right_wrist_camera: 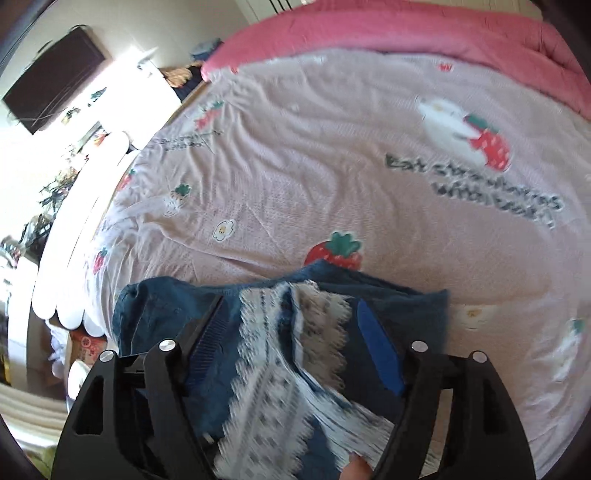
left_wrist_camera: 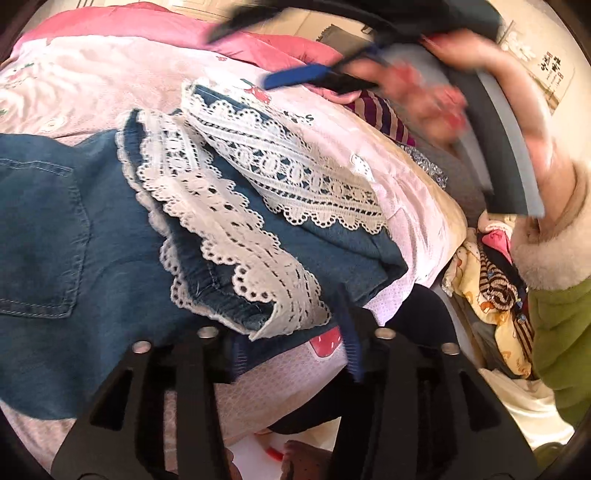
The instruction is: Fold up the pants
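Observation:
Blue denim pants (left_wrist_camera: 55, 221) with white lace hems (left_wrist_camera: 229, 221) lie bunched on a pink strawberry-print bedsheet (left_wrist_camera: 92, 85). My left gripper (left_wrist_camera: 295, 339) is open, its blue-padded fingers just at the pants' near edge with the cloth between them. The right gripper (left_wrist_camera: 317, 74) shows blurred at the top of the left wrist view, above the sheet, held by a hand. In the right wrist view the right gripper (right_wrist_camera: 295, 332) is open over the pants (right_wrist_camera: 406, 306) and their lace (right_wrist_camera: 266, 350); the jaws stand wide apart.
A pink quilt (right_wrist_camera: 388, 33) lies along the bed's far side. Striped and patterned clothes (left_wrist_camera: 495, 288) are piled off the bed's right edge. A dark TV (right_wrist_camera: 55, 77) and cluttered shelves stand left of the bed (right_wrist_camera: 295, 147).

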